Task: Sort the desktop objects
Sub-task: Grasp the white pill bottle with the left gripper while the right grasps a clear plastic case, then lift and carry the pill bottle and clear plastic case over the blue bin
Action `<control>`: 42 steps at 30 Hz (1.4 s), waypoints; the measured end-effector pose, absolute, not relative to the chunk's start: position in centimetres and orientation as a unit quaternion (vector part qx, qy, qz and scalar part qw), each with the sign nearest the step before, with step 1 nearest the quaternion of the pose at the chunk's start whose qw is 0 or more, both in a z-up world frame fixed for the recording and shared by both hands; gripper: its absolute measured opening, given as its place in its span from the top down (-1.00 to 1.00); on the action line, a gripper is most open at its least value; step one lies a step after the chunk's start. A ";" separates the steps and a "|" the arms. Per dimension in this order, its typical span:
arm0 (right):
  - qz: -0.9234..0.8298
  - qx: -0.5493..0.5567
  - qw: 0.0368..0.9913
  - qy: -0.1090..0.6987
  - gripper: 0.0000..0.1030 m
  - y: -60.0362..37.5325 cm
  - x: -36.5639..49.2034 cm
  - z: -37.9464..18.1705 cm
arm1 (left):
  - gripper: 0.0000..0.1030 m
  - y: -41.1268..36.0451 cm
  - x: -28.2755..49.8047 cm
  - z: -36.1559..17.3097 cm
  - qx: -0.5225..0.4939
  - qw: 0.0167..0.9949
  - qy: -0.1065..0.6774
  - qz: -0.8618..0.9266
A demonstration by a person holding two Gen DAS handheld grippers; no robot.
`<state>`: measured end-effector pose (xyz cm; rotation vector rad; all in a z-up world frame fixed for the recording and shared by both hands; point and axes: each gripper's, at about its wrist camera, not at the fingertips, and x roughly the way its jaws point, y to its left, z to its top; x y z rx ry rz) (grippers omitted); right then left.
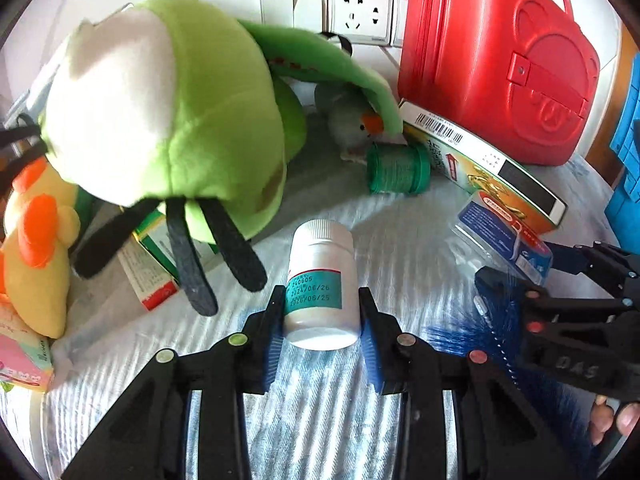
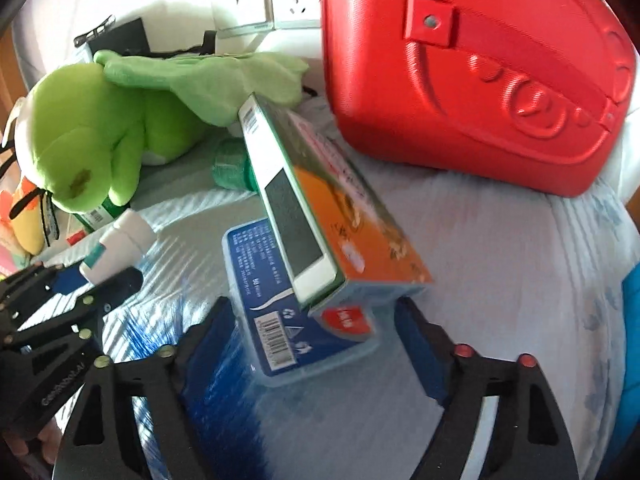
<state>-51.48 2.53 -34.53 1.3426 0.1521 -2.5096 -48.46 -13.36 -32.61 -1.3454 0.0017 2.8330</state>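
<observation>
Two gripper views show one cluttered, pale-blue striped cloth [image 1: 320, 420].

Left wrist view: the left gripper [image 1: 322, 316] has its fingers narrowed onto a white pill bottle [image 1: 322, 284] with a teal date label; both blue pads press its sides near the base, and the bottle lies tilted on the cloth, cap pointing away. Beyond it lies a green plush frog [image 1: 168, 100], with a yellow-and-orange plush toy [image 1: 36, 248] at the left edge. A small green spool-like container [image 1: 398, 168] lies on its side further back, just beside a long green-and-orange carton [image 1: 480, 164]. A red plastic case [image 1: 496, 60] stands behind, against a wall with sockets [image 1: 360, 14]. At the right, the right gripper [image 1: 532, 280] reaches toward a clear blue-labelled box [image 1: 504, 236].

Right wrist view: the right gripper [image 2: 316, 320] stands with fingers fairly wide around the clear blue-labelled box [image 2: 280, 300]; the left pad is close against its side or touching it, while the right pad stands apart, so it is not clamped. The carton [image 2: 320, 200] rests slanted on top of this box. The red case [image 2: 480, 72] fills the upper right. At far left, the left gripper [image 2: 96, 276] grips the pill bottle [image 2: 120, 244], near the frog [image 2: 92, 140].
</observation>
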 end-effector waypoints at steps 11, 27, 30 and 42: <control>-0.898 0.411 0.150 0.042 -0.21 2.5 -48.0 -28.2 | 0.35 -12.4 -44.8 -26.5 -0.386 -0.010 0.001 0.923; -0.948 0.276 0.153 0.035 -0.21 3.2 -34.6 -13.1 | 0.35 -11.3 -32.2 -13.0 -0.288 -0.009 -0.002 0.958; -0.954 0.259 0.145 0.036 -0.21 3.8 -31.6 -10.6 | 0.35 -10.6 -29.1 -10.7 -0.266 -0.002 0.003 0.964; -0.977 0.201 0.063 0.027 -0.21 10.5 -19.1 -3.8 | 0.35 -2.8 -19.5 -4.9 -0.205 0.077 0.025 0.975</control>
